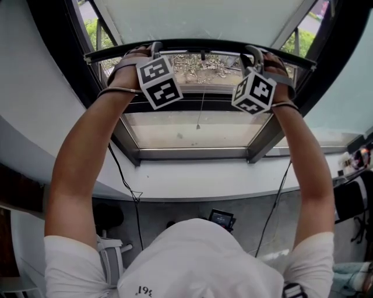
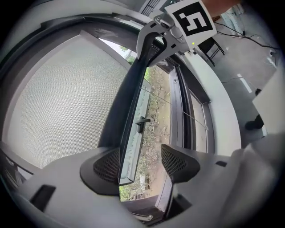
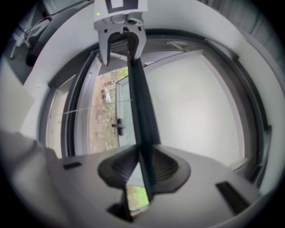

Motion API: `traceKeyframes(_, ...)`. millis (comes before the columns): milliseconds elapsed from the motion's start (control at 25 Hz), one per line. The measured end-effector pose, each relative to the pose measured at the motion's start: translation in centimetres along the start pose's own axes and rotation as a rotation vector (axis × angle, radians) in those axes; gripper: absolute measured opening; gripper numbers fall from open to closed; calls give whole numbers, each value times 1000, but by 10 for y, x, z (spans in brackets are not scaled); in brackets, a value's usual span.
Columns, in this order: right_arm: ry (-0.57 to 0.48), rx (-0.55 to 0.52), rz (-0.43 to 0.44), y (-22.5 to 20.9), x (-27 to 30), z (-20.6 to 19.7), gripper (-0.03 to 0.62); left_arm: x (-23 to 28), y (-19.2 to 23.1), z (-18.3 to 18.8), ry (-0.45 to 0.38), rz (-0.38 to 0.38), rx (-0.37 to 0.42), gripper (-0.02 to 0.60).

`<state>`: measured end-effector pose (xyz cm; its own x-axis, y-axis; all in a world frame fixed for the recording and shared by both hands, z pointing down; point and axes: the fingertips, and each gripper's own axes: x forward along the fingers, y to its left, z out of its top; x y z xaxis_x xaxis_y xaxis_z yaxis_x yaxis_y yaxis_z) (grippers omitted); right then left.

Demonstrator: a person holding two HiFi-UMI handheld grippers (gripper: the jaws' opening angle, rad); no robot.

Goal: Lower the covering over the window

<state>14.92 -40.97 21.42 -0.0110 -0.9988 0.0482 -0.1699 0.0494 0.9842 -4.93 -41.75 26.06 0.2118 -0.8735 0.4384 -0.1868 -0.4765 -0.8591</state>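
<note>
The window covering is a pale roller blind with a black bottom bar that runs across the top of the window. My left gripper is at the bar's left part. In the left gripper view its jaws stand apart around the bar, which lies against the left pad with a gap to the right one. My right gripper is at the bar's right part. In the right gripper view its pads press on the bar from both sides, so the right gripper is shut on it.
Below the bar the glass is uncovered, with gravel and greenery outside. A thin pull cord hangs before the pane. The dark window frame and white sill lie beneath. A window handle shows. Cables and a black chair stand on the floor.
</note>
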Motion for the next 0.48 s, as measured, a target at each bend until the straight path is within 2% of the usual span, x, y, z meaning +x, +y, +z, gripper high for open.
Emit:
traceKeyframes(160, 32, -42, 75, 17, 3, -5, 97, 2, -5, -1, 3, -15, -5, 279)
traceKeyframes(200, 40, -58, 93, 22, 3, -7, 124, 2, -5, -1, 4, -19, -5, 279)
traceKeyframes(320, 50, -97, 101, 29, 7, -8, 124, 2, -7, -1, 4, -31, -11, 279)
traceKeyframes(480, 75, -69, 112, 27, 12, -10, 124, 1, -6, -1, 2, -35, -14, 279)
